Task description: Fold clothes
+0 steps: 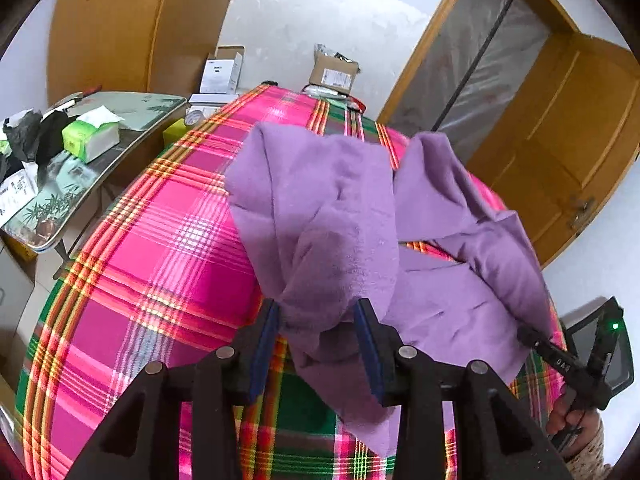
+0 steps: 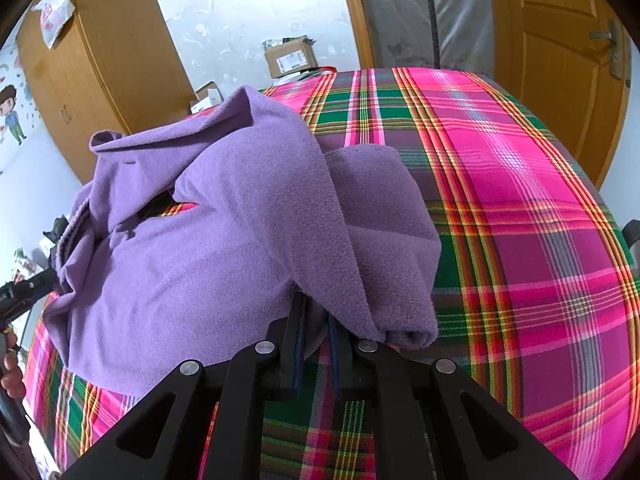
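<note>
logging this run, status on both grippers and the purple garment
Left gripper shut on purple garment. Right gripper shut on it too. Garment bunched, partly lifted off plaid bedspread. Nothing in the way.

White walls, wooden doors, perhaps a wardrobe.

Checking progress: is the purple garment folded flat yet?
No. The purple garment is bunched and lifted off the bedcover, both grippers pinching it.

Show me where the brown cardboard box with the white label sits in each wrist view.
Left wrist view: cardboard box at top centre, beyond the far edge of the plaid bedsheet.
Right wrist view: same box at top, just left of centre, against the white wall.
Shared landmark: the purple fleece garment.
</note>
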The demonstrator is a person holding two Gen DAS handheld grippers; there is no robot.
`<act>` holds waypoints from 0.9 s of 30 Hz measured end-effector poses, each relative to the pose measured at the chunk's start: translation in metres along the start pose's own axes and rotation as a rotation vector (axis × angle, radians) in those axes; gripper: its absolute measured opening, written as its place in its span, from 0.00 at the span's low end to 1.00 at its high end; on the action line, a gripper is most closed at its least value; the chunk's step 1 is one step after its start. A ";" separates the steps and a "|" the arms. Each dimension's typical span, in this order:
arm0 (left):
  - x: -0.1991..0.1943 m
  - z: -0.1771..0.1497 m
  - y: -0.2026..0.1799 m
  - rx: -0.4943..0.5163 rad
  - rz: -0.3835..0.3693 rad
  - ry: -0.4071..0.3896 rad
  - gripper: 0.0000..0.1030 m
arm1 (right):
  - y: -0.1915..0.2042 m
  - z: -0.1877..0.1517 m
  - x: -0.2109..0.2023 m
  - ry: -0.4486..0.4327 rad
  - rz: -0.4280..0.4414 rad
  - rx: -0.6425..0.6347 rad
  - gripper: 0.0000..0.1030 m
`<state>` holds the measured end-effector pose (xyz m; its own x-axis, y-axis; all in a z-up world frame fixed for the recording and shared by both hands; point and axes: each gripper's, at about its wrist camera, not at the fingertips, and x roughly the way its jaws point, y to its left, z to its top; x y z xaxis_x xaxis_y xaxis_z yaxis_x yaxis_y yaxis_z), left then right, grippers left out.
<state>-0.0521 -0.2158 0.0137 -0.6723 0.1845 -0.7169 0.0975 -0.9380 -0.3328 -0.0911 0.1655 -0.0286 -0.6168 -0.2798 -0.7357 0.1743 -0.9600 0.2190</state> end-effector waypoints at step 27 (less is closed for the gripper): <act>-0.021 0.014 -0.012 0.069 0.041 -0.148 0.08 | -0.005 0.003 -0.009 -0.045 0.029 0.018 0.08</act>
<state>-0.0493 -0.2127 0.0407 -0.7697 0.1048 -0.6297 0.0803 -0.9627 -0.2584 -0.0886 0.1725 -0.0206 -0.6458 -0.3068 -0.6991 0.1791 -0.9510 0.2519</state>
